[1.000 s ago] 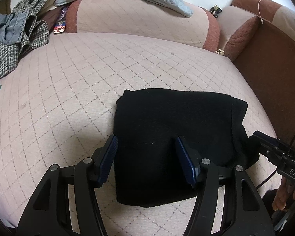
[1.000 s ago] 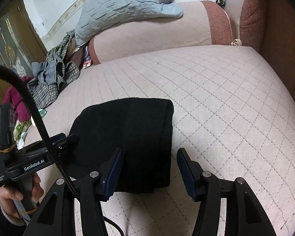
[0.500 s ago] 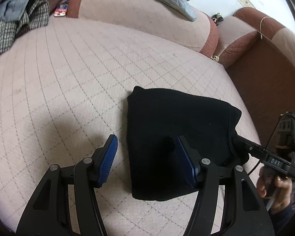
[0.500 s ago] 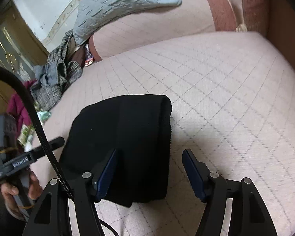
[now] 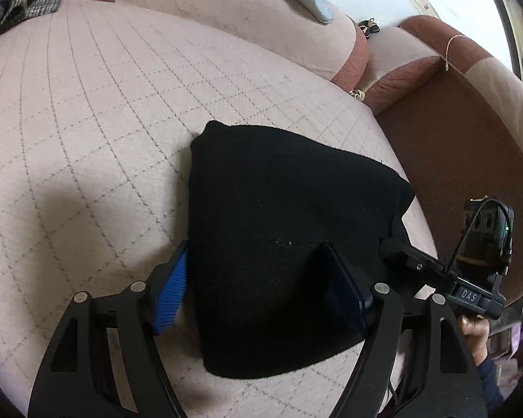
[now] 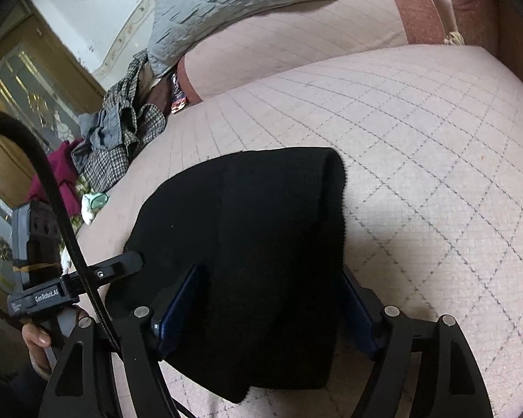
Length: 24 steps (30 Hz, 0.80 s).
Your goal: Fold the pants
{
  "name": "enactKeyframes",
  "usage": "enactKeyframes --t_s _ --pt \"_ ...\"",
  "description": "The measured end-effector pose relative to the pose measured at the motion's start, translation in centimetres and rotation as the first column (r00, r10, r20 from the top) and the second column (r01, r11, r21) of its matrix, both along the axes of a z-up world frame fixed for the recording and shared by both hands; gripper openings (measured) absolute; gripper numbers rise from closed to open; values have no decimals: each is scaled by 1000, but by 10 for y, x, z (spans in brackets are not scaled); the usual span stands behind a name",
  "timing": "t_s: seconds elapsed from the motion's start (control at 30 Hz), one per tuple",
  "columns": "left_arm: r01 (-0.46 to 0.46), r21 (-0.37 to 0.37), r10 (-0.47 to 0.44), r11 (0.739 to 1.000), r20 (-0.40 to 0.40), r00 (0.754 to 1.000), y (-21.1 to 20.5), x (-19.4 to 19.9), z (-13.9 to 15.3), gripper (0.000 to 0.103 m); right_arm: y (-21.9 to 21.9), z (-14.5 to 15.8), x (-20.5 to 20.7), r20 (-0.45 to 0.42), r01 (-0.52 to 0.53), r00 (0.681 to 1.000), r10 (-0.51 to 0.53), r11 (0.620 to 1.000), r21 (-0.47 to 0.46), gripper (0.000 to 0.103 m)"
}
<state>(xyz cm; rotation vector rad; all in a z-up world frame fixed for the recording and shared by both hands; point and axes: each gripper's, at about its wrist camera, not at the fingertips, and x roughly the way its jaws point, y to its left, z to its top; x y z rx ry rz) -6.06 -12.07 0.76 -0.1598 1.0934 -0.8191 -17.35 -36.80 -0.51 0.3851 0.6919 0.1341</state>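
Observation:
The black pants (image 5: 289,226) lie folded into a compact block on the pink quilted sofa seat (image 5: 87,139). My left gripper (image 5: 258,289) straddles their near left part. Its jaws are opening; one blue pad (image 5: 172,289) stands beside the cloth's left edge and the other over the cloth. In the right wrist view the pants (image 6: 261,226) fill the gap of my right gripper (image 6: 268,313), whose jaws are also opening, a pad on each side of the fold. Neither gripper lifts the cloth.
A grey quilted blanket (image 6: 226,7) drapes over the pink back cushion. A heap of checked and grey clothes (image 6: 122,139) lies at the seat's far left. The brown armrest (image 5: 470,139) bounds the right side. A hand (image 5: 474,331) holds the right gripper's handle.
Both grippers have tilted down and come closer to the pants, and both pairs of jaws stand wider. The right gripper now straddles the fold; before, its right pad stood over bare seat.

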Motion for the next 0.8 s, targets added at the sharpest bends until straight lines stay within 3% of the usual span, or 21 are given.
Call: enactKeyframes --t_s 0.23,0.33,0.47,0.6,0.8 --pt "7 20 -8 1000 53 999 -10 -6 1 80 -1 -1 3 8 -6 1000 6 1000 16 75" --pt "4 34 -7 999 83 996 -13 -10 1 79 4 1 -2 23 0 1000 0 1000 -10 62" --pt "7 46 -13 999 139 990 -14 -17 7 63 13 8 -9 65 27 998 -24 998 -48 47" --pt "7 40 -13 999 174 985 -11 -20 17 49 18 15 -16 89 42 995 -36 997 -60 40" --pt "-8 27 2 1000 217 976 -1 -21 33 48 30 31 -28 132 42 991 -32 996 -74 37"
